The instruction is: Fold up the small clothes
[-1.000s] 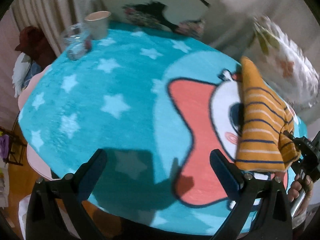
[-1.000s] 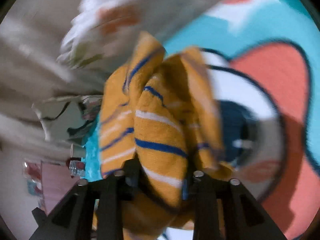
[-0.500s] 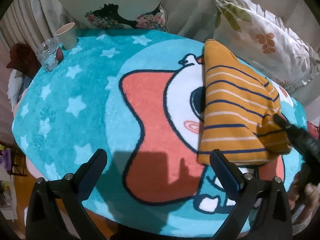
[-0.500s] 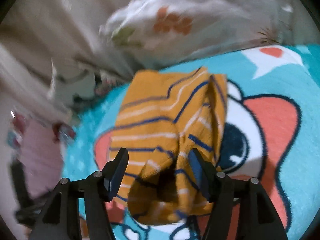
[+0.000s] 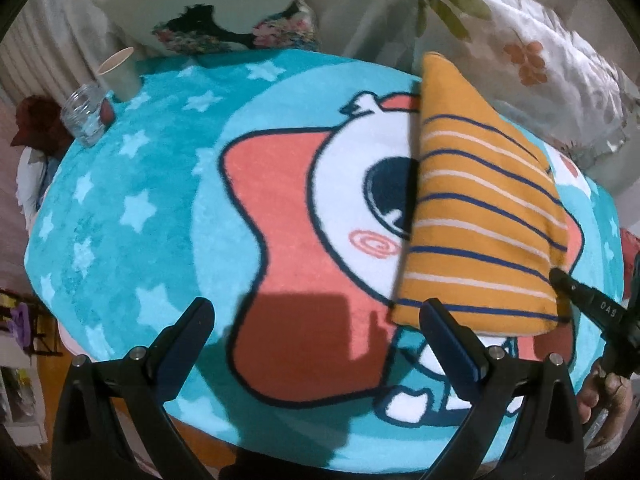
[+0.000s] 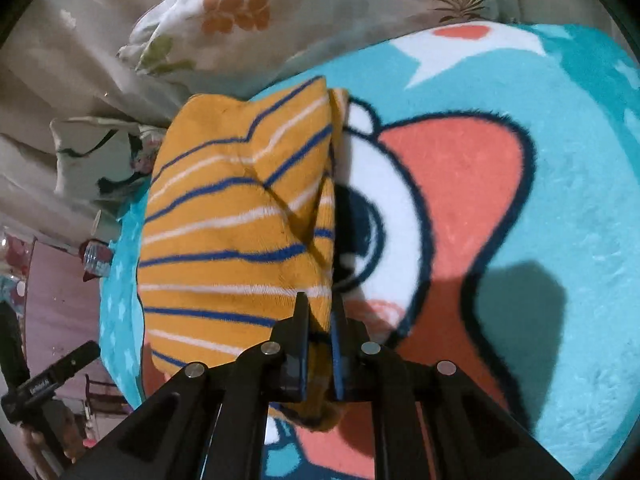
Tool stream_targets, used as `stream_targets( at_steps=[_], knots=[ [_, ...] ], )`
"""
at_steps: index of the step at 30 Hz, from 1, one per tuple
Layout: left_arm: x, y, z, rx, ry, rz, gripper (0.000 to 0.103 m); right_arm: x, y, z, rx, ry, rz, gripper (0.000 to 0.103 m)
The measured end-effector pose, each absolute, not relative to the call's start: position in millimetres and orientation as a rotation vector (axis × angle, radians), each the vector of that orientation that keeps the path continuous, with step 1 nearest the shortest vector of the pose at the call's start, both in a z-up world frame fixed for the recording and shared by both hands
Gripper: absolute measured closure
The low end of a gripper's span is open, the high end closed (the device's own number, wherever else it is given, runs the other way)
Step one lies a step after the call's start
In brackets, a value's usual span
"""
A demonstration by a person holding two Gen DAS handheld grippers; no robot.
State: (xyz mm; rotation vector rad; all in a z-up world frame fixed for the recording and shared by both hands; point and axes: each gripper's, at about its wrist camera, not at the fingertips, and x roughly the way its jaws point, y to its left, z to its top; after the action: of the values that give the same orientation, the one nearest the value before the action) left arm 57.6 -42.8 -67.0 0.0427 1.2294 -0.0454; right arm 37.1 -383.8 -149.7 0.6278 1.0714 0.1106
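- The striped orange garment (image 5: 480, 216) is lying folded on the cartoon blanket (image 5: 132, 184), over toward its right edge next to the floral pillow (image 5: 532, 64).
- Right gripper (image 6: 320, 316) has its jaws pinched narrow on the near corner of the fabric, so it's got a hold of it.
- Left gripper (image 5: 316, 320) hangs wide apart with nothing in it, over the red patch near the blanket's front edge.
- Looks to me like the setting-down or final-tidy step; the piece already reads as a neat wedge.
- Next move is probably letting go gently so the layers don't spring apart, maybe with the left pressing the edge flat.
- A glass jar (image 5: 86, 118) and paper cup (image 5: 120, 72) sit at the far left corner, well out of the way.
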Motion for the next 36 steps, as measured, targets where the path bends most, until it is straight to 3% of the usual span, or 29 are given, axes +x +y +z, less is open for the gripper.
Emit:
stream_targets(
  at_steps=[2, 4, 8, 10, 12, 14, 15, 19, 20, 21, 32, 35, 36],
  knots=[
    [57, -50, -66, 0.065, 1.221, -0.059, 0.001, 37, -383, -147, 0.627, 1.052, 0.124, 0.089],
    [56, -55, -64, 0.086, 1.207, -0.065, 0.001, 36, -389, -140, 0.632, 1.036, 0.126, 0.080],
    [55, -58, -62, 0.096, 1.194, -0.064, 0.001, 38, -412, -112, 0.665, 0.923, 0.084, 0.076],
    [55, -57, -62, 0.094, 1.198, -0.057, 0.001, 51, -417, -102, 0.684, 0.881, 0.085, 0.062],
    [54, -55, -62, 0.097, 1.198, -0.046, 0.001, 69, -410, -98, 0.668, 0.876, 0.100, 0.062],
    [51, -54, -58, 0.100, 1.189, -0.032, 0.001, 90, -396, -101, 0.617, 0.890, 0.159, 0.071],
    [50, -53, -57, 0.102, 1.184, -0.026, 0.001, 99, -387, -103, 0.591, 0.899, 0.193, 0.085],
    [42, -43, -48, 0.095, 1.148, 0.004, 0.001, 142, -373, -135, 0.356, 1.058, 0.032, 0.094],
    [39, -39, -44, 0.095, 1.130, 0.018, 0.001, 150, -378, -144, 0.309, 1.085, -0.045, 0.091],
    [37, -36, -41, 0.097, 1.113, 0.027, 0.001, 153, -388, -148, 0.312, 1.092, -0.098, 0.079],
    [32, -15, -16, 0.101, 0.959, 0.029, 0.001, 74, -426, -105, 0.538, 0.915, -0.157, 0.071],
    [41, -10, -10, 0.087, 0.919, -0.016, 0.001, 49, -409, -89, 0.510, 0.879, -0.183, 0.053],
    [42, -9, -9, 0.083, 0.910, -0.034, 0.001, 40, -402, -84, 0.505, 0.870, -0.197, 0.052]
  ],
)
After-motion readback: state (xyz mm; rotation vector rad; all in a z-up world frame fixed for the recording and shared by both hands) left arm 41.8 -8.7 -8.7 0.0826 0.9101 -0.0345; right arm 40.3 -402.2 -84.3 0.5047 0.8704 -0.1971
